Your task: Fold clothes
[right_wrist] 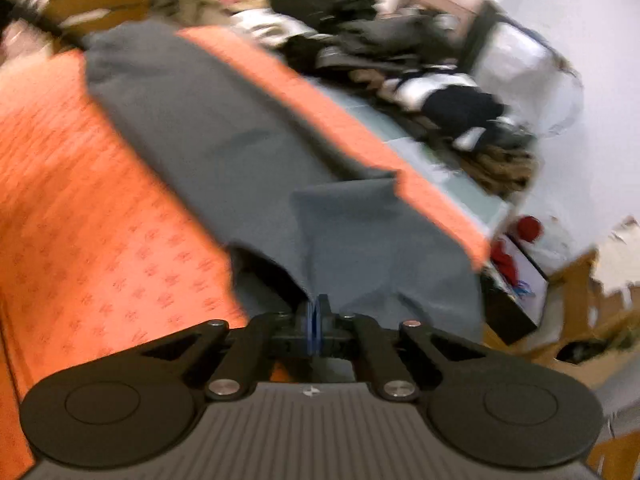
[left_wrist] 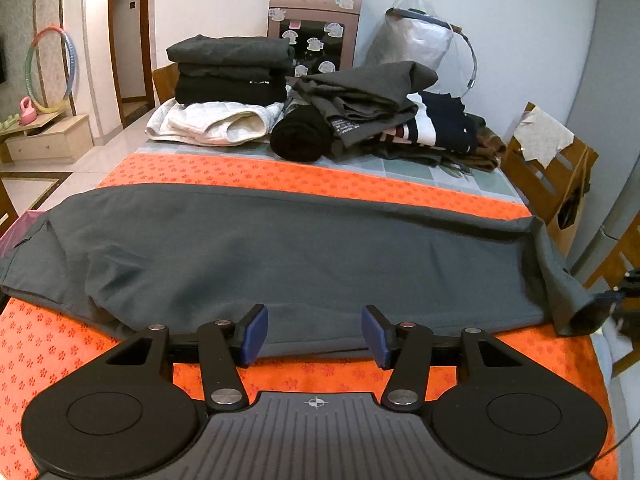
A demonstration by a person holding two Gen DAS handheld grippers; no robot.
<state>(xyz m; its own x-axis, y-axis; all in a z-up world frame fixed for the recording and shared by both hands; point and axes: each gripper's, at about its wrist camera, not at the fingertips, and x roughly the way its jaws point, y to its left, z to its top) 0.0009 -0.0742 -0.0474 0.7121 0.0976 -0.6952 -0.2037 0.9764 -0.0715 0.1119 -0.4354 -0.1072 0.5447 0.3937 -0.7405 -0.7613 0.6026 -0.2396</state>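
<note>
The grey garment lies spread lengthwise across the orange cloth on the table, flattened for folding. The right tongs are clamped on its end, probably to carry it over, while the left tongs stand apart at its near edge, gripping nothing.

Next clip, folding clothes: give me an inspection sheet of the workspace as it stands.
Surface: orange cloth over a tiled table.
Job's things: grey garment spread flat, right end lifted.
Clutter: folded stack, loose pile behind.
Grippers: left gripper open at the near hem; right gripper shut on the garment's end.
Cables: thin cable, lower right.
Surroundings: water dispenser, wooden chair, hoop.
</note>
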